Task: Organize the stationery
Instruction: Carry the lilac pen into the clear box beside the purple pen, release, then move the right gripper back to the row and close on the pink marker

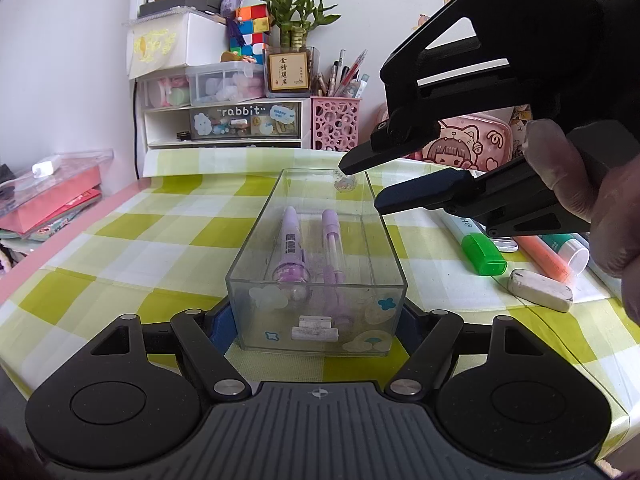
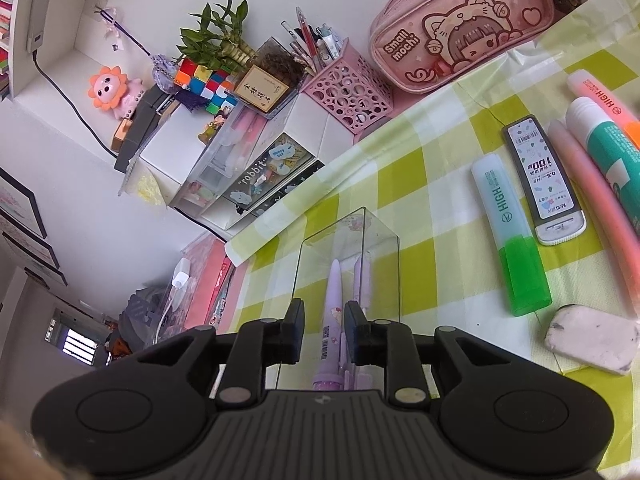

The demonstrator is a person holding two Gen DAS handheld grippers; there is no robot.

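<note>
A clear plastic box [image 1: 248, 300] lies lengthwise on the green checked tablecloth. My left gripper [image 1: 314, 326] is shut on its near end, one finger against each side wall. Two purple pens [image 1: 290, 240] [image 1: 332, 236] lie flat inside it, with a small white piece [image 1: 316, 330] near the front. My right gripper [image 1: 366, 186] hovers over the box's far right rim, jaws apart and holding nothing. In the right wrist view the right gripper [image 2: 325, 332] stands open above the box [image 2: 384, 248], and a purple pen [image 2: 334, 292] lies below the gap, untouched.
Right of the box lie a green highlighter [image 2: 516, 248], a lead case [image 2: 542, 180], a pink pen [image 2: 592, 184], a glue stick [image 2: 608, 148], an orange highlighter [image 2: 600, 96] and an eraser [image 2: 590, 342]. A pink pencil case [image 2: 460, 28], pen holder [image 2: 348, 88] and drawer unit [image 1: 224, 120] stand behind.
</note>
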